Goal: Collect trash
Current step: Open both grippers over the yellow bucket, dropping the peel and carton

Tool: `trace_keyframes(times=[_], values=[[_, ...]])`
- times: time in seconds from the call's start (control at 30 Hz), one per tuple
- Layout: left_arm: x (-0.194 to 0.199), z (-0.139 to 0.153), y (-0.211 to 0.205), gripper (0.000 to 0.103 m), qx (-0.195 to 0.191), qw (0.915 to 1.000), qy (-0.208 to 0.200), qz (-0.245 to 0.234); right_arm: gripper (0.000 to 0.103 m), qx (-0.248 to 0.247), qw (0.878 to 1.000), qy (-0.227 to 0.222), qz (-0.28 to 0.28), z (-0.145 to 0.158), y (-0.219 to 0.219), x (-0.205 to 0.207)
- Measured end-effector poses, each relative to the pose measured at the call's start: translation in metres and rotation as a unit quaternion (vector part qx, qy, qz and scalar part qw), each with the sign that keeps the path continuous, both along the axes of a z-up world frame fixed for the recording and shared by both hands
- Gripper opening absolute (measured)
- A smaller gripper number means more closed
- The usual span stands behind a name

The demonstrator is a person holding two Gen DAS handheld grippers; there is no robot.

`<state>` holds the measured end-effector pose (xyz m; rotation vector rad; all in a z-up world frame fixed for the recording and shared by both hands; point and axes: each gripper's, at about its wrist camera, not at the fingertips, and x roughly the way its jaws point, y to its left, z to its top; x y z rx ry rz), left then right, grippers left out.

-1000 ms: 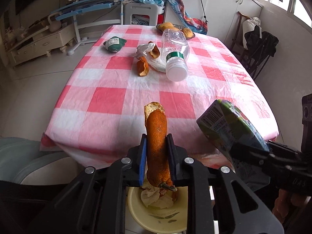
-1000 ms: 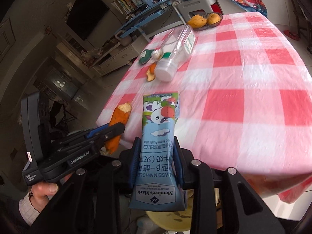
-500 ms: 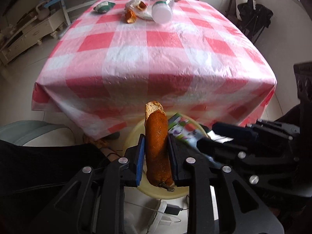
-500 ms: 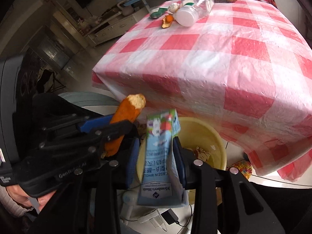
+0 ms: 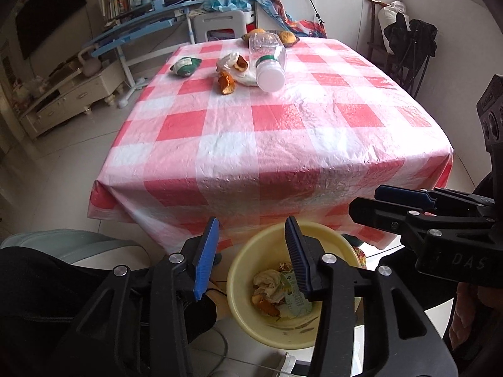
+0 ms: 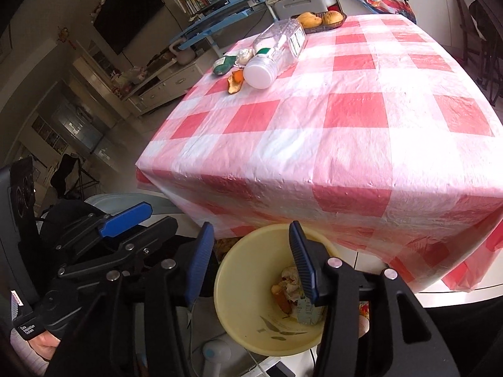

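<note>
A: Left claw (image 5: pixel 251 235)? Right claw (image 6: pixel 250 240)?
B: Both over the yellow bin (image 5: pixel 242 308) below the surface's near edge. Jaws of each have just been opening; nothing between them.
A: Trash?
B: Orange peel (image 5: pixel 265 306) and milk carton (image 5: pixel 297 303) lie in the bin with crumpled tissue (image 5: pixel 267 282). Toward the surface's (image 5: pixel 283 144) far edge: plastic bottle (image 5: pixel 268 61) on its side, peel pieces (image 5: pixel 226 83), green wrapper (image 5: pixel 185 66).

You face a bench (image 5: pixel 283 144) under a red-and-white checked cloth on a pale tiled floor (image 5: pixel 63 163). Behind it stand a blue desk (image 5: pixel 141 31), a cream cabinet (image 5: pixel 69 94) and a dark screen (image 5: pixel 47 12) on the wall; daylight enters at right.
</note>
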<state>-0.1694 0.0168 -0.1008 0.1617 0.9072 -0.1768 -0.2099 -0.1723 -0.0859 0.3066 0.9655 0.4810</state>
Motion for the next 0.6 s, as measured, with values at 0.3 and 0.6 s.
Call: trace_keyframes(times=[0.3, 0.6], values=[[-0.0013, 0.0056, 0.0000, 0.046, 0.002, 0.9998, -0.021, 0.003, 0.051, 0.003, 1.000, -0.013, -0.008, 0.0056, -0.0048, 0.0002], [-0.0014, 0.0064, -0.0002, 0.051, 0.002, 0.9996, -0.027, 0.004, 0.054, 0.002, 1.000, -0.017, -0.009, 0.0059, -0.0039, 0.0004]])
